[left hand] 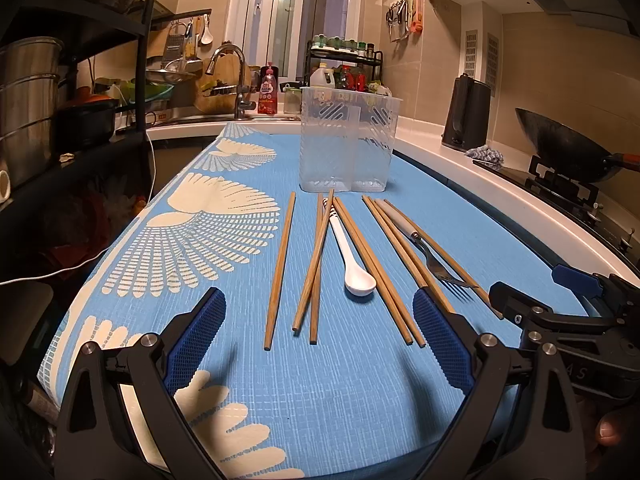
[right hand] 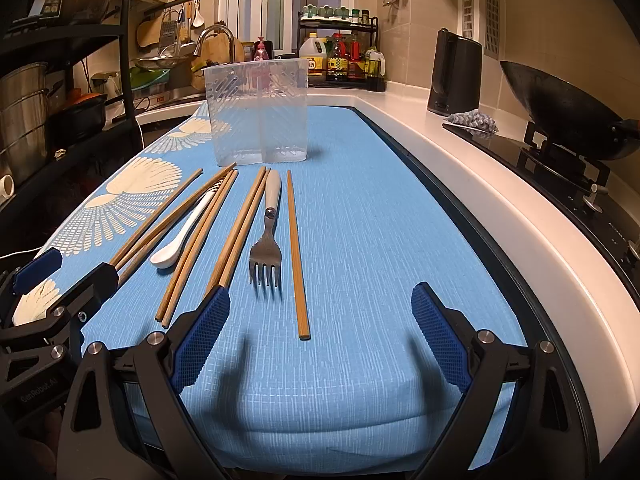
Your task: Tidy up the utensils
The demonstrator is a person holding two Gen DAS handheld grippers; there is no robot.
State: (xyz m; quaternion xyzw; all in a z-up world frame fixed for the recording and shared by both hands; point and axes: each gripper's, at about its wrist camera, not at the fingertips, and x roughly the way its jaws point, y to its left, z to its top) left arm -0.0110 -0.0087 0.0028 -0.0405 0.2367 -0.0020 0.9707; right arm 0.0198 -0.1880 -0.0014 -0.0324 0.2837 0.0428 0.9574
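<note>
1. A kitchen is seen: a white counter (right hand: 460, 168) runs along the right, bearing a kettle (right hand: 454, 76), a wok (right hand: 560, 108) on a hob, and a rack of bottles (right hand: 340, 56) at the far corner; a tap (left hand: 234, 76) is seen at the far left
2. A blue cloth (right hand: 380, 208) with cream fan prints covers the work surface
3. A clear holder (left hand: 348, 140) with two compartments is stood upright near the cloth's far edge, with nothing seen inside
4. The utensils are laid flat on the cloth in front of the holder, pointing from far edge to near edge
5. Wooden chopsticks (left hand: 280, 272) are spread in a loose row; some cross or touch one another
6. A white spoon (left hand: 352, 256) lies among the middle chopsticks, bowl toward the near edge
7. A fork (right hand: 266, 240) with a pale handle lies between chopsticks toward the right side, tines toward the near edge
8. The left gripper (left hand: 320, 344) is held low over the cloth's near edge, fingers spread wide, nothing between them
9. The right gripper (right hand: 320, 336) is held just beside it on the right, fingers likewise spread wide and holding nothing; one chopstick (right hand: 296, 256) ends between its fingers
</note>
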